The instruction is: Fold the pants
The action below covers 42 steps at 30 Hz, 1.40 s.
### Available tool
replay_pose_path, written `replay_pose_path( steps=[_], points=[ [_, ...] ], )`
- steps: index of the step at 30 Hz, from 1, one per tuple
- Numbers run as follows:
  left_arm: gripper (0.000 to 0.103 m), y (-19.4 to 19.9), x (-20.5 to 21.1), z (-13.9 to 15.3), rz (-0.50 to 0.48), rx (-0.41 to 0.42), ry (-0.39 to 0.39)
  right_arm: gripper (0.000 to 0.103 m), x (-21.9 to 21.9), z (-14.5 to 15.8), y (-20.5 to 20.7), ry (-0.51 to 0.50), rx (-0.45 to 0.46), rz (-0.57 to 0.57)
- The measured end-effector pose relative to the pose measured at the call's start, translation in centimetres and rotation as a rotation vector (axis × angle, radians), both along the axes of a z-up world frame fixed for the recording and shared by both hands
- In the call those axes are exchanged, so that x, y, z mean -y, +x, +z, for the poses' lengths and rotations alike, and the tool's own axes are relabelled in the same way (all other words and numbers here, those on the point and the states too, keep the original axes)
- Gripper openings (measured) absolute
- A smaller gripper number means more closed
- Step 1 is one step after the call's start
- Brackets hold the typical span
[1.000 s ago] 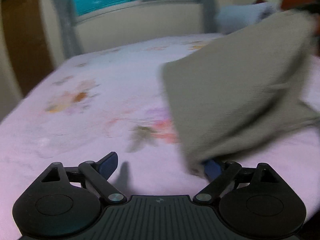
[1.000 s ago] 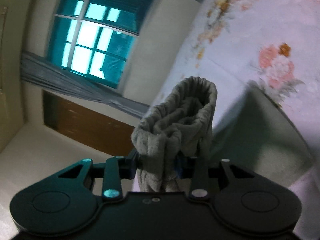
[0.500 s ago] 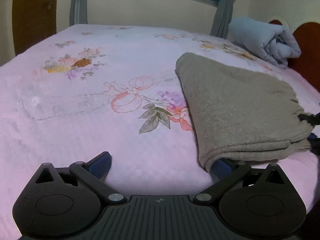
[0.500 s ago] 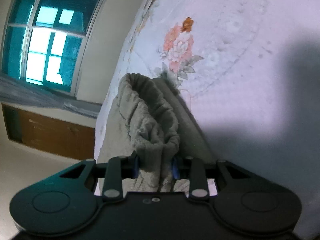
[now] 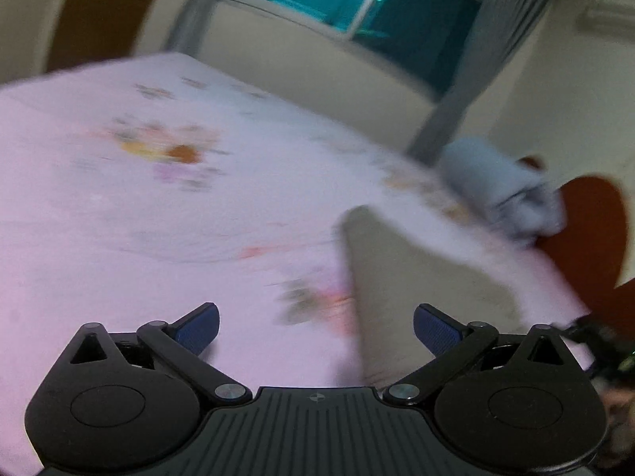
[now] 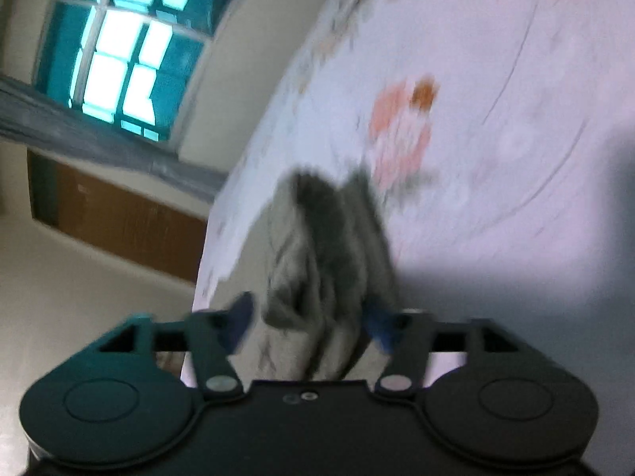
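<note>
The pants lie folded on the bed, a grey-green bundle on the pink flowered sheet, toward the side where a red headboard and a rolled pale blanket stand. The left claw is wide open and holds nothing; its blue pads are well apart, and the near edge of the pants shows between them and below the right pad, but I see no contact. The right claw is also parted, with the bunched waistband end of the pants lying between its pads; the picture is blurred there, so I cannot say if the cloth touches a pad, but it does not look pinched. I judge that the fold is laid down and this is the letting-go step. The next move, I think, is either to draw both claws away without dragging the cloth, or to take a new hold on one end for one more fold. The bunched end looks loose and thick, so it may spring open if it is pulled.
</note>
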<state>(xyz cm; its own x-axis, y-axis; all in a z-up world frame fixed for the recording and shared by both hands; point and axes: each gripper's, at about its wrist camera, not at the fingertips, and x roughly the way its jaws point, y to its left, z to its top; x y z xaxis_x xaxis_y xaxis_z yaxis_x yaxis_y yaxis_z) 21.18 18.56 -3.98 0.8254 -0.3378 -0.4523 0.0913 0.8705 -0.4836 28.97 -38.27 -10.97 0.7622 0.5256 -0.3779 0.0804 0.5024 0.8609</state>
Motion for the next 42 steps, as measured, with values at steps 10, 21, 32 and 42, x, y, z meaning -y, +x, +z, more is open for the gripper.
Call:
replay_pose_path(
  steps=[10,21,32,42],
  points=[
    [0.103,9.4,3.8,-4.3,-0.139,-0.184,-0.215,0.070,0.4,-2.3,2.7,0.041,-0.043,0.069],
    [0.103,13.9,5.5,-6.7,-0.148,-0.217,-0.335,0.081,-0.4,-2.4,6.3,0.007,-0.041,0.212],
    [0.102,17.4,6.9,-6.9,-0.217,-0.286,-0.271,0.082,-0.9,-2.1,8.7,-0.020,-0.070,0.310],
    [0.067,16.9,10.1,-5.1,-0.186,-0.269,0.007,0.058,-2.8,-1.6,9.9,-0.101,-0.078,0.392]
  ],
)
